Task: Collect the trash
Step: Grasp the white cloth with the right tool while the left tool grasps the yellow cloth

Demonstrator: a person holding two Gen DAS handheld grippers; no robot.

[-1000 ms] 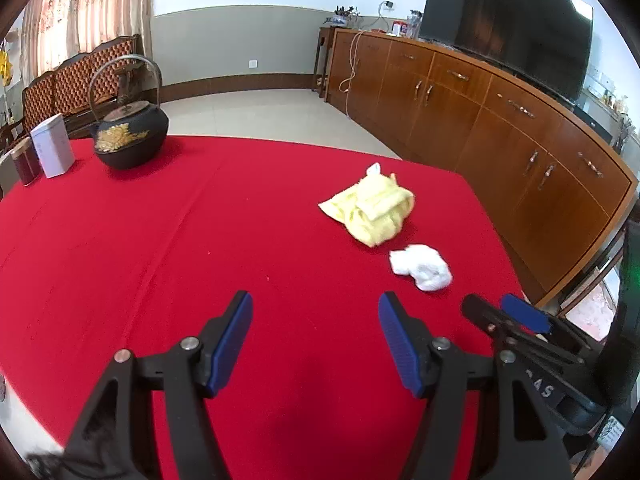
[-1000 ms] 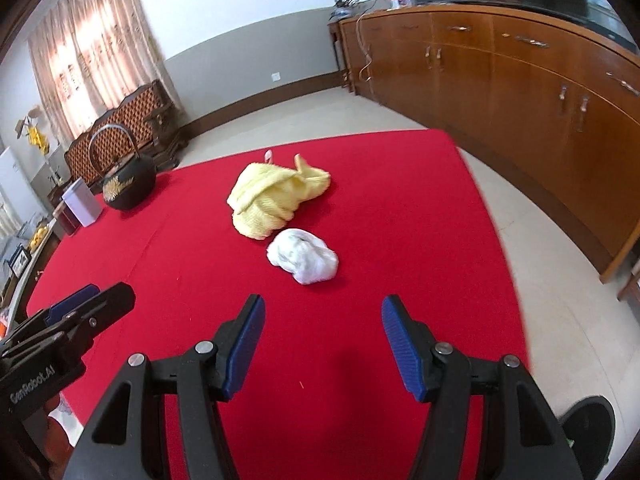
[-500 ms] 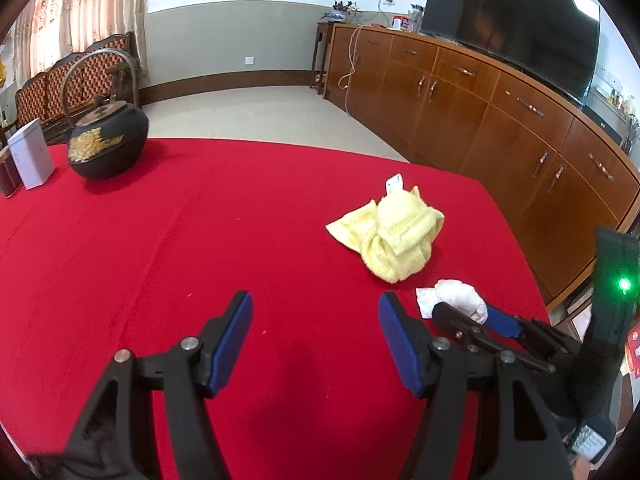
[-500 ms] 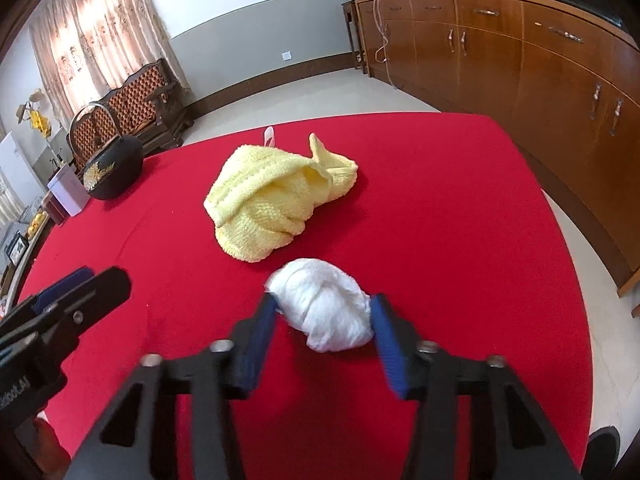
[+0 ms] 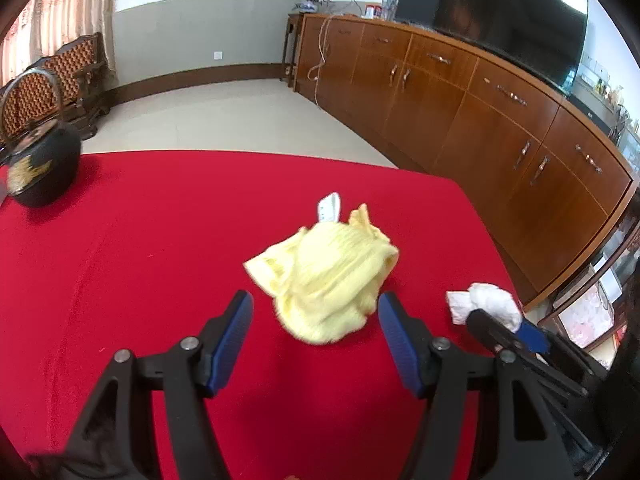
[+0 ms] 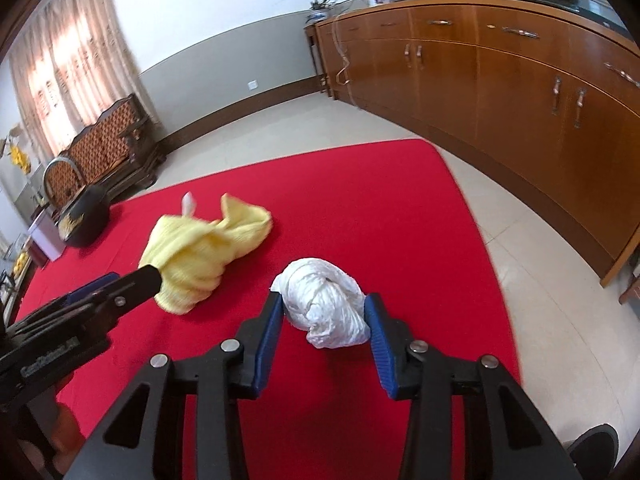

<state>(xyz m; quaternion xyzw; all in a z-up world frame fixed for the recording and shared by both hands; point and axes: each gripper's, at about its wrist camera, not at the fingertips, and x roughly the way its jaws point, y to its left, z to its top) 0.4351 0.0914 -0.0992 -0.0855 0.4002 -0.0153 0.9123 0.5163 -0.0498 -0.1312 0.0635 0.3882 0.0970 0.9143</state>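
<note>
Your right hand-held gripper (image 6: 324,312) is closing with its blue pads pressed on either side of the crumpled white tissue wad (image 6: 326,306), which sits on the red tabletop (image 6: 360,208) just right of the yellow cloth (image 5: 332,276). Your left hand-held gripper (image 5: 314,322) stands spread wide and pinches nothing, its tips flanking the near edge of that cloth. Beyond the cloth a black kettle (image 5: 42,172) stands far left, with a long wooden sideboard (image 5: 500,128) along the right wall.

The red tablecloth (image 6: 360,200) looks matt and smooth. The yellow cloth (image 5: 332,280) seems ribbed knit, the white wad (image 6: 324,304) crinkled paper, the cabinets (image 6: 520,92) glossy wood.
</note>
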